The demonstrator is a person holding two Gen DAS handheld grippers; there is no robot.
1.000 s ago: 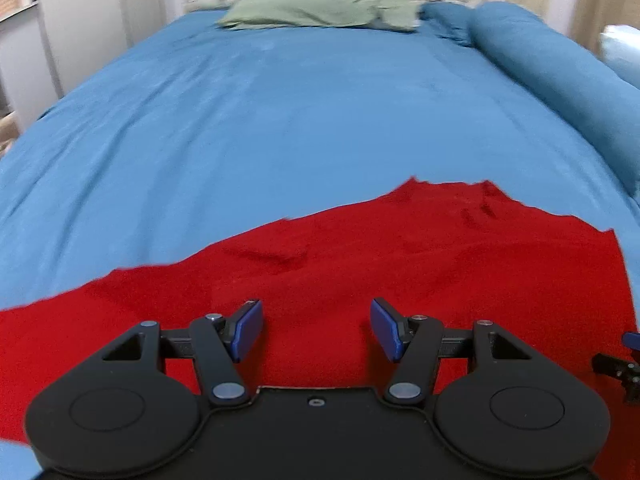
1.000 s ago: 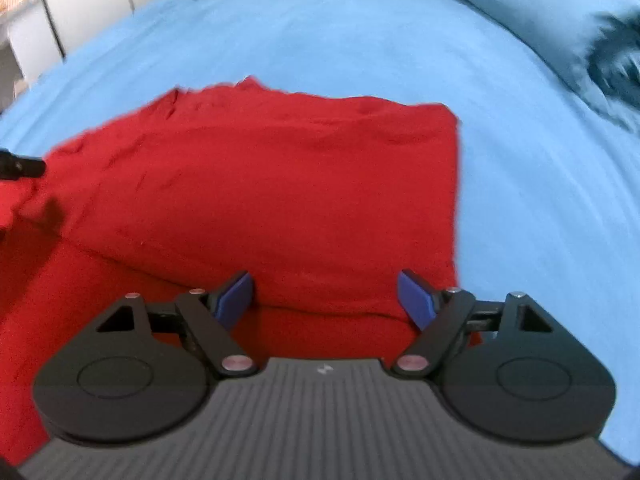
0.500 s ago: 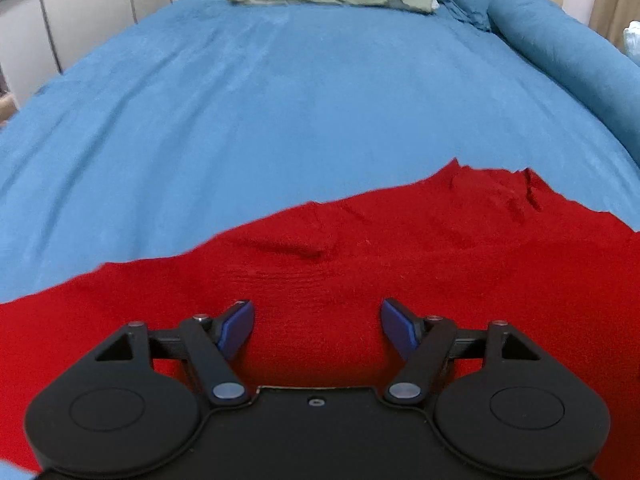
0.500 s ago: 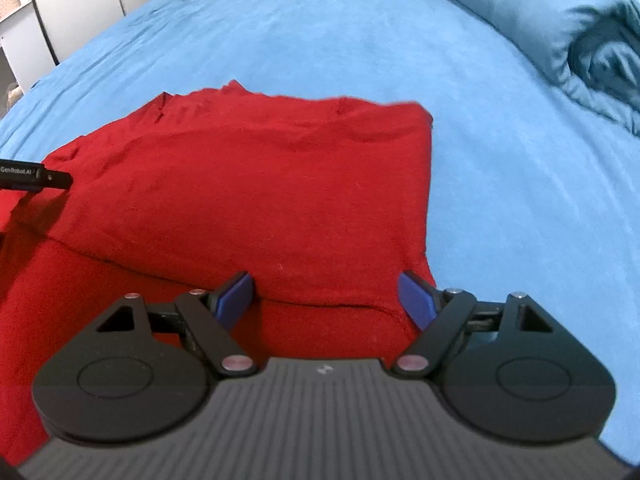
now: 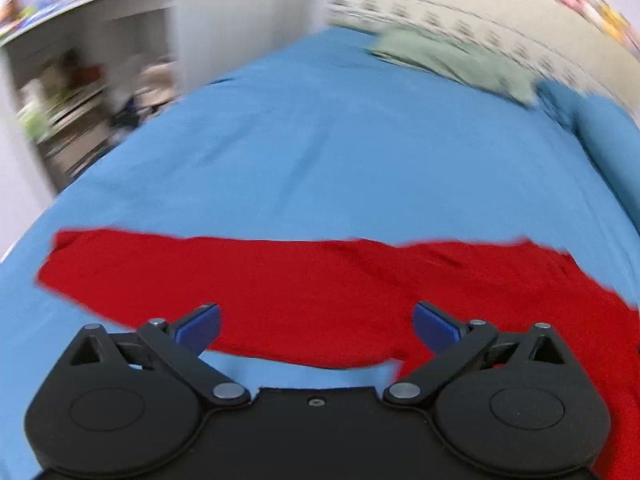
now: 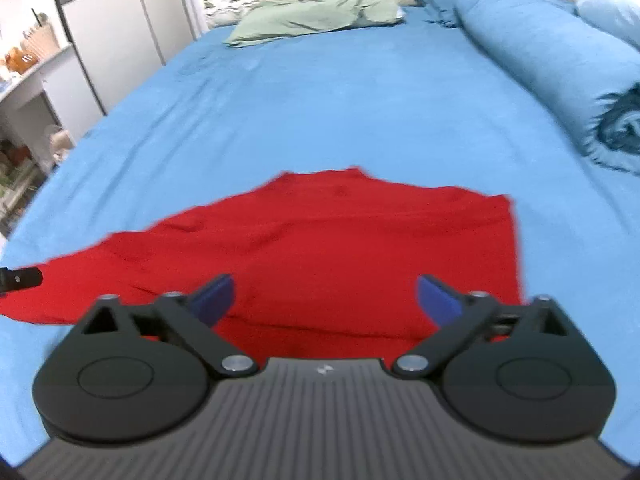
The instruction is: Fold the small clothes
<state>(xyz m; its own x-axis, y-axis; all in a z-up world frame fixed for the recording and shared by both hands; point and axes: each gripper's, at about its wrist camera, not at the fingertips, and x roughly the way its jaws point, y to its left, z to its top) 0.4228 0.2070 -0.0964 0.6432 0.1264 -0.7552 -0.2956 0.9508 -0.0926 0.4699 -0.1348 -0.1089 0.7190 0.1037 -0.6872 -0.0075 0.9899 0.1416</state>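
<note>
My left gripper (image 5: 316, 324) hangs over the near edge of the red garment (image 5: 320, 280), its blue pads spread wide with nothing between them. This view is smeared with motion blur, but I can see the garment lying as a long band across the blue bedsheet (image 5: 320, 152), one end reaching toward 9 o'clock and the other widening toward 4 o'clock. My right gripper (image 6: 324, 296) is likewise released, jaws parted and empty, above the garment (image 6: 320, 248), which lies flat on the sheet at 12 o'clock from the fingers; its right edge runs straight at about 2 o'clock. A green pillow (image 6: 316, 14) sits at the head of the bed, and a rolled blue duvet (image 6: 552, 60) lies along 1 to 3 o'clock.
</note>
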